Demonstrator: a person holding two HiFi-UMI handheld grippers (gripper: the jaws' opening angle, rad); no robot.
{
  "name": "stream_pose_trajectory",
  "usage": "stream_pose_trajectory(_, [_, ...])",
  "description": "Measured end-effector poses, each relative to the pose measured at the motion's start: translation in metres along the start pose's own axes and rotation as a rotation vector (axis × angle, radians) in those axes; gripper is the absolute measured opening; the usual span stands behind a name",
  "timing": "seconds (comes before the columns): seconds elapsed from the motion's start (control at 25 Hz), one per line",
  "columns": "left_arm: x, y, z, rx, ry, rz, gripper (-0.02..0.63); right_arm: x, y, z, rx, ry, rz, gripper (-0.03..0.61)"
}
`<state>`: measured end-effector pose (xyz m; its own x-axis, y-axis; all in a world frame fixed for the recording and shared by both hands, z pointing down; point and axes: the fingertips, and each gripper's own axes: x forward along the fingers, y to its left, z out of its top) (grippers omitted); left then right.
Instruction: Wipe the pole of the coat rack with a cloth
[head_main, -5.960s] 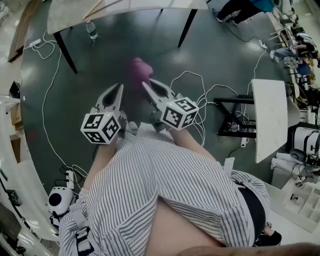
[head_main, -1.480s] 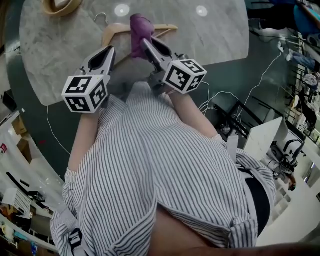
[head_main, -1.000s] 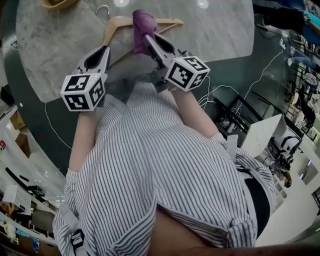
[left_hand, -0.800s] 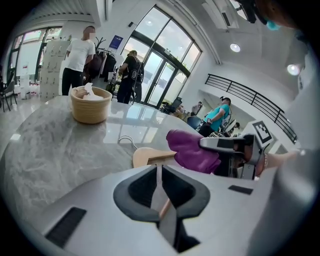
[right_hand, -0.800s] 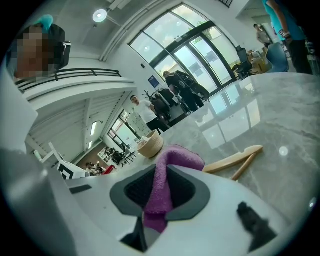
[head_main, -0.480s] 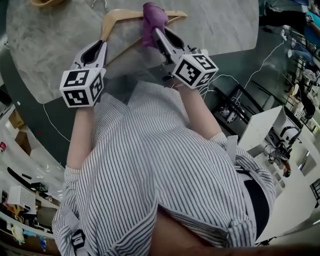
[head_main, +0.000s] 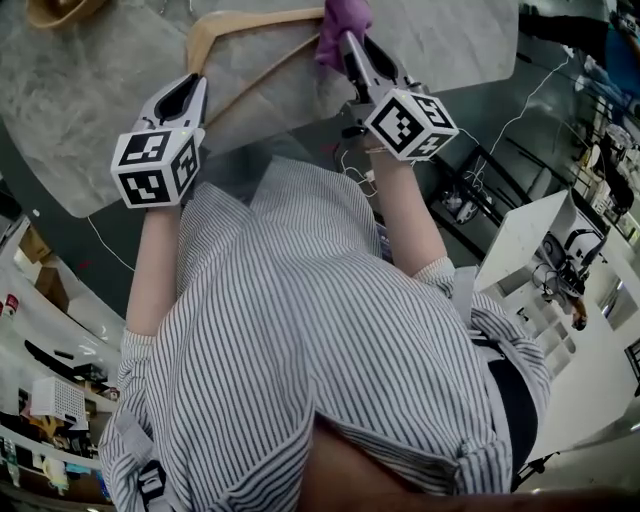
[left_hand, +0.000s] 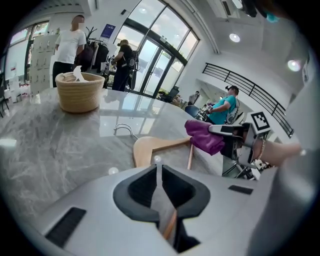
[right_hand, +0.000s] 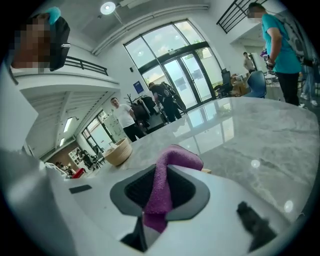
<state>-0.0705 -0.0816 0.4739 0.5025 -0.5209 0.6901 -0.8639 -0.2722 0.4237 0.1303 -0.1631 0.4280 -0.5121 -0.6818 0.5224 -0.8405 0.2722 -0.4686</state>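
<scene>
My right gripper (head_main: 350, 42) is shut on a purple cloth (head_main: 340, 15) and holds it above the far side of a grey marble table (head_main: 90, 90). In the right gripper view the cloth (right_hand: 167, 175) bulges up between the jaws of the right gripper (right_hand: 165, 167). My left gripper (head_main: 190, 82) hangs over the table's near part with its jaws together and nothing in them. In the left gripper view the left gripper (left_hand: 157, 167) points at a wooden hanger (left_hand: 150, 149), with the cloth (left_hand: 202, 137) to its right. No coat rack pole is near.
The wooden hanger (head_main: 235, 30) lies flat on the table. A woven basket (left_hand: 79, 92) stands at the table's far left. A white side table (head_main: 520, 235) and floor cables (head_main: 500, 130) are to the right. People stand beyond the table (right_hand: 260, 130).
Six seconds ago both grippers hung over the dark floor; now they are over the marble table. In the last second the right gripper carried the cloth farther forward and right.
</scene>
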Motion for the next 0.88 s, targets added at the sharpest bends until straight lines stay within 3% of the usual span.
stream_pose_trajectory(0.48, [0.008,0.006,0.004,-0.025,-0.016,0.017,0.021,0.011,-0.048,0.0,-0.032,0.023,-0.137,0.067])
stream_pose_trajectory(0.88, [0.013,0.008,0.003,-0.064,-0.019,0.049,0.021,0.022,-0.043,-0.009,-0.004,0.052,-0.113,0.067])
